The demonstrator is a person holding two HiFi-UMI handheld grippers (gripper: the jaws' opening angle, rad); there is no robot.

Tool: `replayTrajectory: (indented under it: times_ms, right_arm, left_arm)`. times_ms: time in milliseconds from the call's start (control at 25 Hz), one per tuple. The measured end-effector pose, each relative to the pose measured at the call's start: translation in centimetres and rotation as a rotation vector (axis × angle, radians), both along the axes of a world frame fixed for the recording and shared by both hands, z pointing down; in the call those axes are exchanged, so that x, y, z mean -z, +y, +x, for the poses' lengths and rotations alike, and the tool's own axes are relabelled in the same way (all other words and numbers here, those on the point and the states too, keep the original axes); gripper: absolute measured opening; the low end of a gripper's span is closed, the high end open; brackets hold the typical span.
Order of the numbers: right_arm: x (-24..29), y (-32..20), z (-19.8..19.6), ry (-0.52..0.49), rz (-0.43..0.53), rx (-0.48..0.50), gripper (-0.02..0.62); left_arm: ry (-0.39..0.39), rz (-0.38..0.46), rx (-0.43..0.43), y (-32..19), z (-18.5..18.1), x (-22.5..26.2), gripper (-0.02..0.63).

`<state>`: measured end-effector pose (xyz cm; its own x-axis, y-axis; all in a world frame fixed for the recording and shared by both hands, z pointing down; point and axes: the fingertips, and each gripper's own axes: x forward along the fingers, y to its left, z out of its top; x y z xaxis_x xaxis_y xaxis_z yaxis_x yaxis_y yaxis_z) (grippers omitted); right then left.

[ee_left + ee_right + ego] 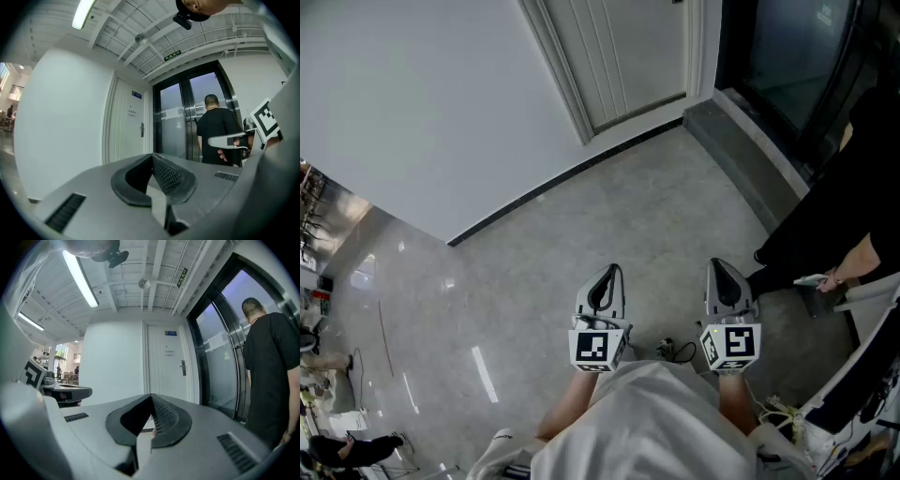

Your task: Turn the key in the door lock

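My grey left hand-held gripper [607, 274] and right hand-held gripper [719, 268] are both pinched fully together (nothing gripped). The white panelled door [168, 366] is well ahead.

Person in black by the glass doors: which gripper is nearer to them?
Right. In the head view the right gripper sits just left of the person in black; the left gripper is farther left still.

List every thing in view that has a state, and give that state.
left gripper: shut, nothing between its jaws
right gripper: shut, nothing between its jaws
white door: closed
door lock: too small to tell whether a key is in it
ceiling light: on
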<state>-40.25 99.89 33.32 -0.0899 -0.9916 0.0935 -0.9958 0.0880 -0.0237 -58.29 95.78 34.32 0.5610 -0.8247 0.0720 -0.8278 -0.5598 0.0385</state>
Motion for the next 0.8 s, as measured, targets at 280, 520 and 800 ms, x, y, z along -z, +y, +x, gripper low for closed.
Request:
replayTrajectory:
  times_ms: [280,520,800]
  right_arm:
    - [0.2,0.6,0.8,0.014,-0.003,-0.019,-0.006]
    - [1.1,0.7,-0.1,0.033,0.011,-0.004,-0.006]
    - [1.1,1.2,0.4,0.019,0.020,-0.028,-0.006]
  left_arm:
    - [-0.003,-0.006,-0.051,0.4,1.8,-0.1,0.006]
    - [0.000,0.007,-0.032,-0.3,0.8,0.8,0.006]
    - [0.010,0.004,-0.010,-0.5,0.6,0.5,0.006]
